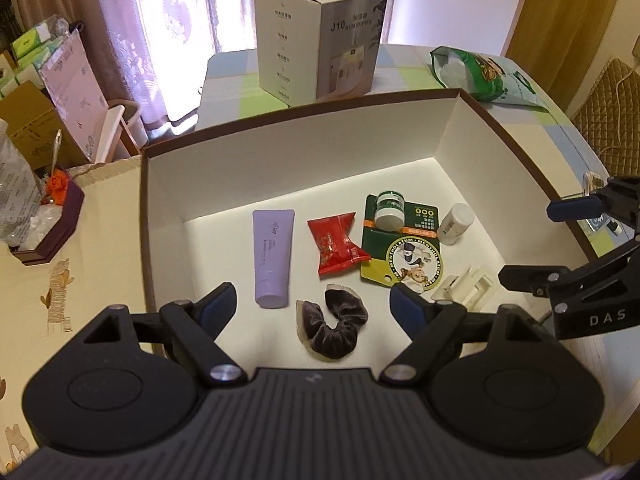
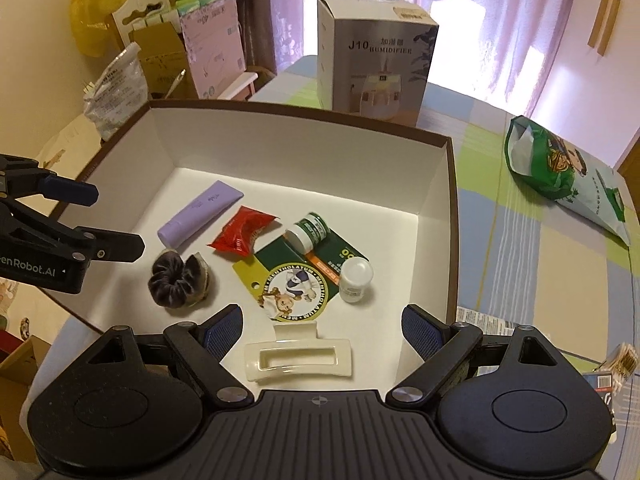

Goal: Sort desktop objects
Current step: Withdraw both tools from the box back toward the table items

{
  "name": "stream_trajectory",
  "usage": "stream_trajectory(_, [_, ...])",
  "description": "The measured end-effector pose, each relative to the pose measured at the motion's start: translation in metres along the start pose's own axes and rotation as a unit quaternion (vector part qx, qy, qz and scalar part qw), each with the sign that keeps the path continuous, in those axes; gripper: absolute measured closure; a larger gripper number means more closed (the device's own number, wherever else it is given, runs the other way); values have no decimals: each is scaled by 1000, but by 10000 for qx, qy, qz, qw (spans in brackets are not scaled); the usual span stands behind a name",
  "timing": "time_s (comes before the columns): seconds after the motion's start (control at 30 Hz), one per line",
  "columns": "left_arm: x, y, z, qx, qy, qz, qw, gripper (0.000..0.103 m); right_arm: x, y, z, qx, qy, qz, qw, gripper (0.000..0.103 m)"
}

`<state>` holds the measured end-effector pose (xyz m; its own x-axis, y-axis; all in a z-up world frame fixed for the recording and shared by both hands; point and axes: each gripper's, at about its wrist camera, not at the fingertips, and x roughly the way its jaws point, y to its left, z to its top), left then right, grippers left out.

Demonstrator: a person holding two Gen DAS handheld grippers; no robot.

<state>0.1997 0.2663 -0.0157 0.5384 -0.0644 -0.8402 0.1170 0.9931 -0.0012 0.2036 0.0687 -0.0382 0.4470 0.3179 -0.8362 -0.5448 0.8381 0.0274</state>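
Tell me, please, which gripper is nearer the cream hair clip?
Right. The right gripper hangs directly over the hair clip; the left gripper is beside it, above the scrunchie.

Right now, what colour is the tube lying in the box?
Pale lilac tube, clearest in the left wrist view.

Backlit curtains [image 1: 168, 32], fisheye-warped edges

Your left gripper [image 1: 312, 300] and right gripper [image 2: 322, 326] are matte black, each with a ribbed centre plate, two round side housings and silver pivot screws. Blue textured pads [image 2: 420, 330] line the fingers. White lettering marks the outer bodies.
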Motion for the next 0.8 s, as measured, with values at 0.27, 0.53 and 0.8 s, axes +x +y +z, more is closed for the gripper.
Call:
stream_trajectory(0.27, [-24,-9,-10,-94,-174,152,9997,20,-19,4,-8,-96,-200,101,9997,11])
stream_trajectory(0.53, [-48,-28,-24,-184,-312,309,9989,19,-42,1,-23,-239,-359,227,9988,11])
stream_trajectory(0.8, [-67,-50,-40,-319,-346,485,9977,18,-60,-8,-41,-399,-406,437,9974,11])
